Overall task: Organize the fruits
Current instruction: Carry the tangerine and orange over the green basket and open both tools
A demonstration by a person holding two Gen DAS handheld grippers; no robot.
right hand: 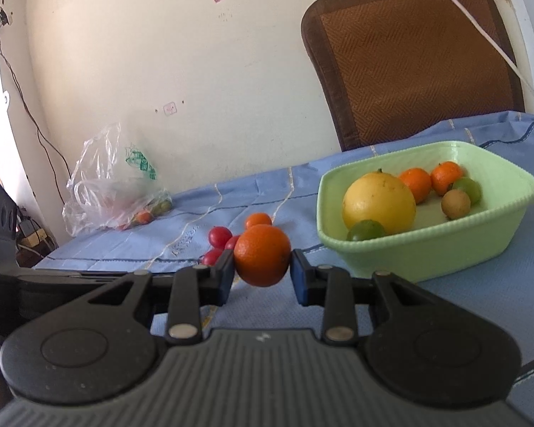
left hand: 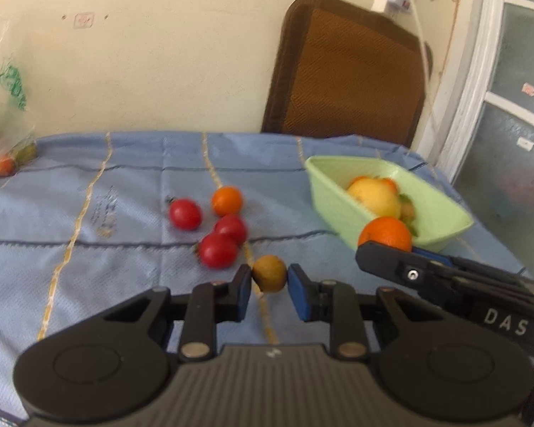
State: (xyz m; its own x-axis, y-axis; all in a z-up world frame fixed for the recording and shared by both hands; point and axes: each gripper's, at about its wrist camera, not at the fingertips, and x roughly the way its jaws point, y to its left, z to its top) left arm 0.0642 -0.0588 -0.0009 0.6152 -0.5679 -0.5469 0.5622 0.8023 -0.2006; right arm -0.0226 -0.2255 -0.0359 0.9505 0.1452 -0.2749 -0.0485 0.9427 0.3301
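My left gripper (left hand: pixel 269 273) is shut on a small brown-green fruit (left hand: pixel 270 273), held just above the blue cloth. My right gripper (right hand: pixel 261 261) is shut on a small orange (right hand: pixel 262 255); in the left wrist view that same orange (left hand: pixel 385 234) shows beside the near corner of the green basin (left hand: pixel 329 199). The green basin (right hand: pixel 427 259) holds a big yellow citrus (right hand: pixel 379 202), two small oranges (right hand: pixel 415 184), a brown fruit (right hand: pixel 455 204) and green ones. Three red tomatoes (left hand: pixel 217 249) and one small orange (left hand: pixel 226 200) lie loose on the cloth.
A clear plastic bag (right hand: pixel 106 192) with more fruit lies at the far left of the blue tablecloth (left hand: pixel 89 213), against the cream wall. A brown chair back (left hand: pixel 349 71) stands behind the table. A white cable (right hand: pixel 480 25) hangs by the chair.
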